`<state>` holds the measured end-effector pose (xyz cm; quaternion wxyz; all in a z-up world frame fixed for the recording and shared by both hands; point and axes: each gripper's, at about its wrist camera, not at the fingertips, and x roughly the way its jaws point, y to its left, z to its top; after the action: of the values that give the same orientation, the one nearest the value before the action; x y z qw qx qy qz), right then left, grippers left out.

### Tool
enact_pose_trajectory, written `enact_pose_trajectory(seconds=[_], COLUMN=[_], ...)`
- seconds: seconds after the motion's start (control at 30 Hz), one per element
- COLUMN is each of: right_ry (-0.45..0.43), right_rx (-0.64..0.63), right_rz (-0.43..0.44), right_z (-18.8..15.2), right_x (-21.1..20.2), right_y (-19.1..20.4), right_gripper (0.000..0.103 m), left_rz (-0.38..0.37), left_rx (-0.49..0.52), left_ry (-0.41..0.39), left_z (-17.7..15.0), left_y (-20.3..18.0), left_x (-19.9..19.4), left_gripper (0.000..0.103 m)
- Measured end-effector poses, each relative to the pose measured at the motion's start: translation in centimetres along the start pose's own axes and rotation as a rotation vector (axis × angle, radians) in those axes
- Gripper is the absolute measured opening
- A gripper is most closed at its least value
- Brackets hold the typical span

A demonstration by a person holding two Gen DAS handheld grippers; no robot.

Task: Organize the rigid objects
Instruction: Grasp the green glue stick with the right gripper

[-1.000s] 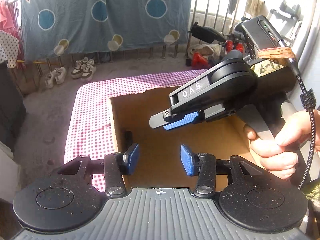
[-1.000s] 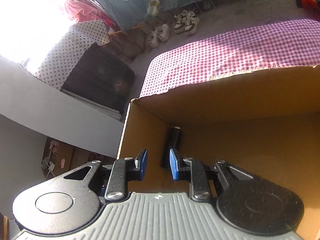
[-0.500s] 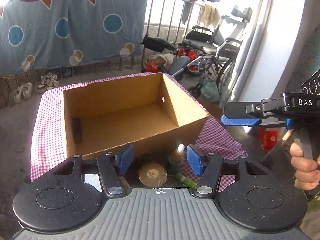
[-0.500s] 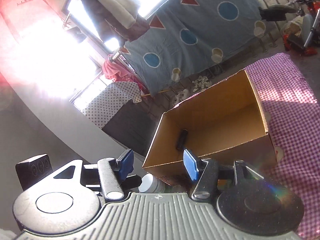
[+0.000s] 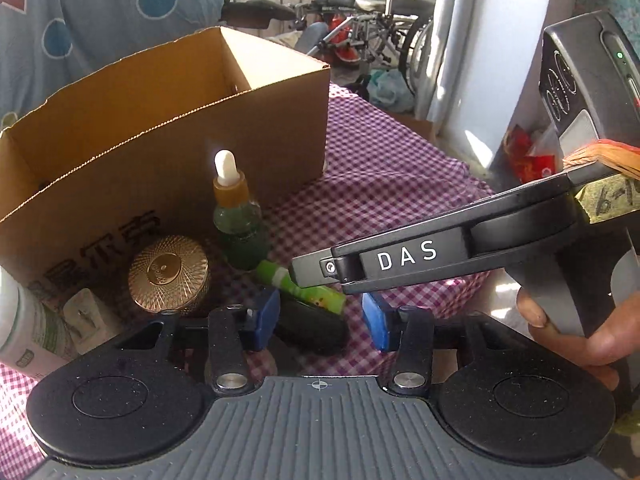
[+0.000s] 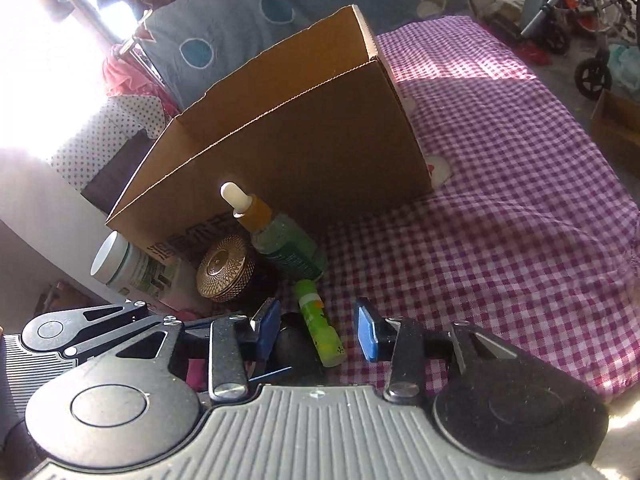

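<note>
An open cardboard box (image 5: 168, 136) stands on the purple checked cloth (image 5: 392, 184); it also shows in the right wrist view (image 6: 304, 140). In front of it stand a green dropper bottle (image 5: 236, 220) (image 6: 286, 244), a gold-lidded jar (image 5: 168, 274) (image 6: 226, 268), a white bottle (image 5: 24, 320) (image 6: 124, 264), a lying green tube (image 5: 300, 286) (image 6: 320, 328) and a black object (image 5: 312, 332) (image 6: 292, 346). My left gripper (image 5: 320, 326) is open just above the black object. My right gripper (image 6: 316, 330) is open around the green tube; its body (image 5: 440, 258) shows in the left wrist view.
A small white box (image 5: 86, 320) lies by the white bottle. A wheelchair (image 5: 372, 8) and clutter stand beyond the table's far right. A blue patterned sheet (image 6: 256, 8) hangs behind. The cloth (image 6: 500, 208) stretches right of the box.
Both grippers have pulled back out of the box and dropped low to the row of objects in front of it. The right gripper's jaws have widened.
</note>
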<state>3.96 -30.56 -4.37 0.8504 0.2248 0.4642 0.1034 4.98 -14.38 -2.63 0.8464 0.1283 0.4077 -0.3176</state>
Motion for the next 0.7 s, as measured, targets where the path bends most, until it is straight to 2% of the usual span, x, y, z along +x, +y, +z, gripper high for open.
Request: enact_pose_trajectory(seconds=[0.17, 0.23, 0.37, 0.53, 0.7], right_ry=[0.066, 0.073, 0.081, 0.067, 0.049], right_rx=[-0.073, -0.101, -0.105, -0.029, 0.115], right_rz=[-0.003, -0.012, -0.013, -0.023, 0.000], right_z=[0.7, 0.8, 1.0, 0.9, 0.3], right_x=[2.2, 2.6, 2.9, 1.6, 0.0], right_y=[0.6, 0.9, 0.8, -0.9, -3.6], right_gripper=[0.030, 0.022, 0.018, 0.016, 0.015], left_rz=[0.000, 0.001, -0.006, -0.036, -0.080], left_rx=[0.001, 0.001, -0.004, -0.008, 0.006], left_ry=[0.022, 0.028, 0.038, 0.045, 0.066], left_z=[0.1, -0.3, -0.4, -0.3, 0.3], left_y=[0.1, -0.1, -0.3, -0.5, -1.3], left_x=[0.8, 1.0, 1.4, 1.4, 2.4], left_gripper=[0.041, 0.041, 0.041, 0.041, 0.042])
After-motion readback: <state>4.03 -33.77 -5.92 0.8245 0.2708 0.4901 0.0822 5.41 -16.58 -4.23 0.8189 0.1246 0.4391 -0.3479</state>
